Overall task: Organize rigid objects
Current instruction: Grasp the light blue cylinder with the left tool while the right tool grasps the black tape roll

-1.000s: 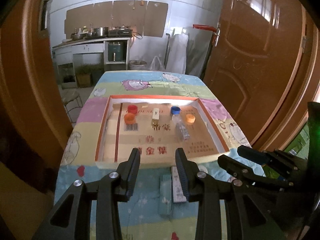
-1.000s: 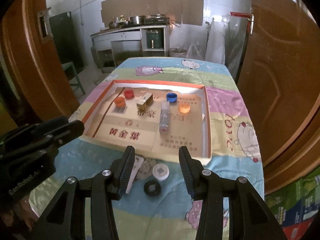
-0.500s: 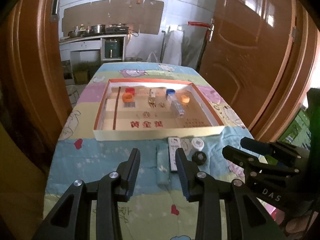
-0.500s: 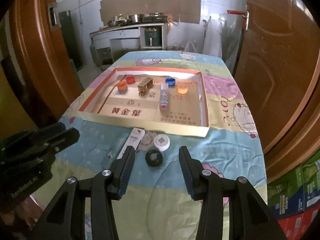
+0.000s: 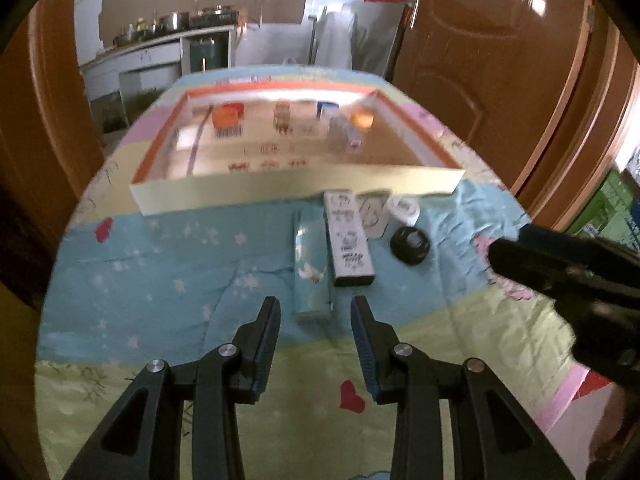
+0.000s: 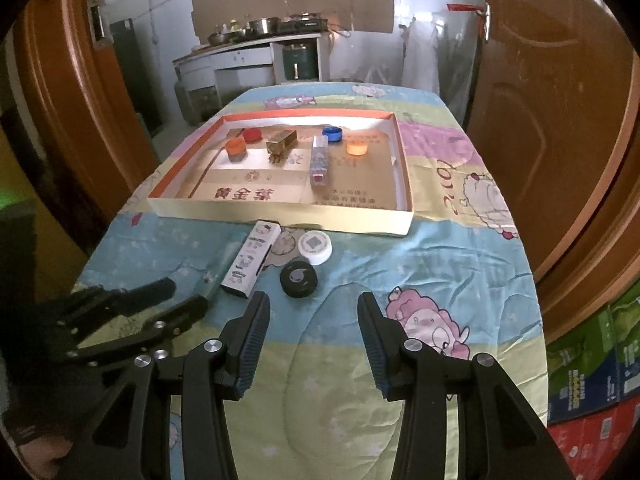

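Several loose items lie on the quilted table in front of the shallow cardboard tray [image 5: 296, 190] [image 6: 280, 214]: a teal box [image 5: 310, 264] [image 6: 216, 272], a white cartoon-printed box [image 5: 348, 240] [image 6: 252, 258], a white cap [image 5: 402, 210] [image 6: 315, 246] and a black cap [image 5: 410, 240] [image 6: 298, 278]. My left gripper [image 5: 314, 332] [image 6: 188, 294] hangs open and empty just short of the teal box's near end. Just behind the black cap, my right gripper [image 6: 312, 332] [image 5: 560, 272] is open and empty. In the tray sit coloured caps [image 6: 235, 146], a gold box [image 6: 282, 142] and a clear case [image 6: 320, 160].
Brown wooden doors [image 6: 560, 120] flank the table on both sides. A kitchen counter with pots [image 6: 260, 40] stands at the back. Stacked cartons [image 6: 592, 380] sit on the floor at the right, beyond the table's edge.
Both grippers have drawn back from over the tray and sunk toward the near table. The loose boxes and caps now lie just ahead of the fingers. Both grippers stay open as before.
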